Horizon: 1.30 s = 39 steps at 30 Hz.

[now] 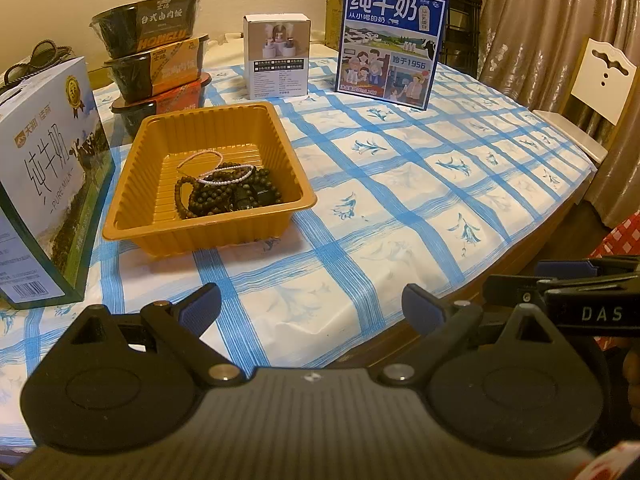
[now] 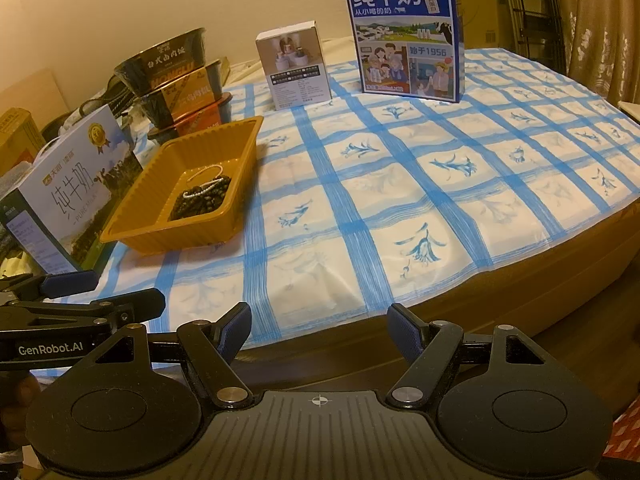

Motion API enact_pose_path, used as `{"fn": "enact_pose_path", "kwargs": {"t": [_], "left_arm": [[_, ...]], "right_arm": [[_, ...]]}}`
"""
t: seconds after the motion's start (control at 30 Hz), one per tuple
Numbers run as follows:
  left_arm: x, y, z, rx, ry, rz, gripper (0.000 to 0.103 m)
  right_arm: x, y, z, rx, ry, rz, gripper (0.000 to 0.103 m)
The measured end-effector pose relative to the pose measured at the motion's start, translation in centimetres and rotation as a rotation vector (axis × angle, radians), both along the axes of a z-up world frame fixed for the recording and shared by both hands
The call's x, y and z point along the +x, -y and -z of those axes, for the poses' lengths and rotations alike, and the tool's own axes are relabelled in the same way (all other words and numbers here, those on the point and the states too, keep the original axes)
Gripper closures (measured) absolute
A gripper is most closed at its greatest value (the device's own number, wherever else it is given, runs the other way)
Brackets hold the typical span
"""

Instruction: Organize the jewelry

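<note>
Broadly, a table [image 1: 400, 208] is covered by a smooth white cloth [image 2: 360, 208] printed with a blue grid and small blue flowers, its near edge hanging over a brown wooden side. Toward the far edge a glossy blue milk carton [image 1: 394, 44] and a small white cardboard box [image 1: 277, 56] are stood upright, and near the far left corner three dark, oval food bowls [image 1: 154, 52] are stacked. At the left edge a large pale milk box [image 1: 44, 176] is set on end. Just beside it a rectangular amber plastic tray [image 1: 208, 178] with ribbed walls and floor is placed, and in it the jewelry is heaped: strands of round dark brown beads [image 1: 224, 196] with a thin pale bead bracelet [image 1: 226, 176] and a pinkish loop [image 1: 200, 159] laid across them. Both tools are held low before the near edge, above the cloth, touching nothing; the left gripper [image 1: 312, 304] and right gripper [image 2: 320, 326] are seen with black arms and blue-padded fingers [image 2: 236, 330] spread wide, empty.
</note>
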<state>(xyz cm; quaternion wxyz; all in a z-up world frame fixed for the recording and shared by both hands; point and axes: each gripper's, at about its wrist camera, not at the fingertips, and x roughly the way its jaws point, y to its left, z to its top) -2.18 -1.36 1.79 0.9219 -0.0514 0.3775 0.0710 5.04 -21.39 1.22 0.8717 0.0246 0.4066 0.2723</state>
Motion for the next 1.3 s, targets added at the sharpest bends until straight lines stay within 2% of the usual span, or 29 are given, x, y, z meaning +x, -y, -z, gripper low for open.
{"fn": "enact_pose_path", "kwargs": {"t": [1.3], "left_arm": [[0.07, 0.09, -0.13, 0.002, 0.008, 0.002, 0.007]], "right_arm": [[0.06, 0.15, -0.11, 0.0, 0.004, 0.0, 0.029]]}}
